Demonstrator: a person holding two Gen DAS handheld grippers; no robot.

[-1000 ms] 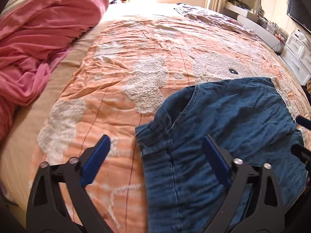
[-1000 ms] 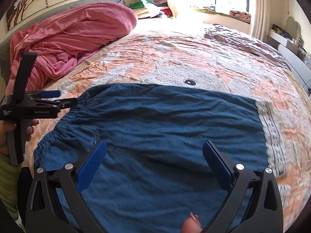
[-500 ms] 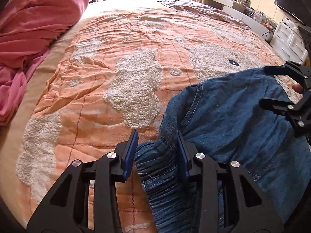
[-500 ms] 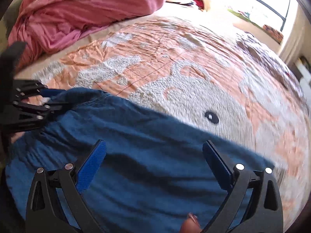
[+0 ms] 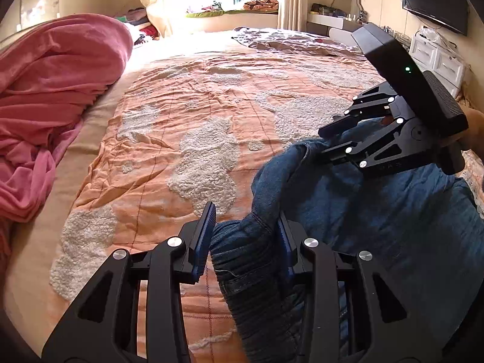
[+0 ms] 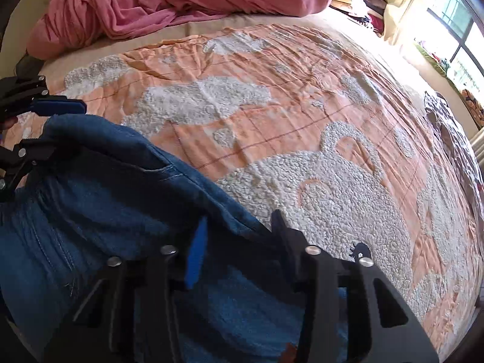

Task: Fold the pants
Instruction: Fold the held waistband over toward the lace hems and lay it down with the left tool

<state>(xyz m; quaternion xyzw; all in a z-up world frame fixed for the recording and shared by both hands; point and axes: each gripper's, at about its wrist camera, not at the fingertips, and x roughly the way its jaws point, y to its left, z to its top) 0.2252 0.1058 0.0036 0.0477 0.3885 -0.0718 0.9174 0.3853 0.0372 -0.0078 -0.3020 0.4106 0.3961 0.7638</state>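
The blue denim pants (image 5: 378, 227) lie on the bed, on the near edge of the orange bedspread (image 5: 217, 96) with its white fleecy patches. The left hand-held gripper (image 5: 245, 236) has its two blue-padded fingers drawn in around a bunched fold at the ribbed waistband of the pants; the cloth fills the gap and touches the right pad, while a sliver of space shows beside the left pad. The right hand-held gripper (image 6: 239, 239) is narrowed about the raised upper hem of the pants, with denim bulging between its fingers; seen from the left wrist, its black linkage (image 5: 363, 139) sits on the lifted edge of the pants, farther across the bedspread than the left one. Between the two, the pants edge is pulled up off the bedspread into a ridge. A heap of pink bedding (image 5: 51, 99) rests beside the bedspread, on its left side, well apart from the pants.
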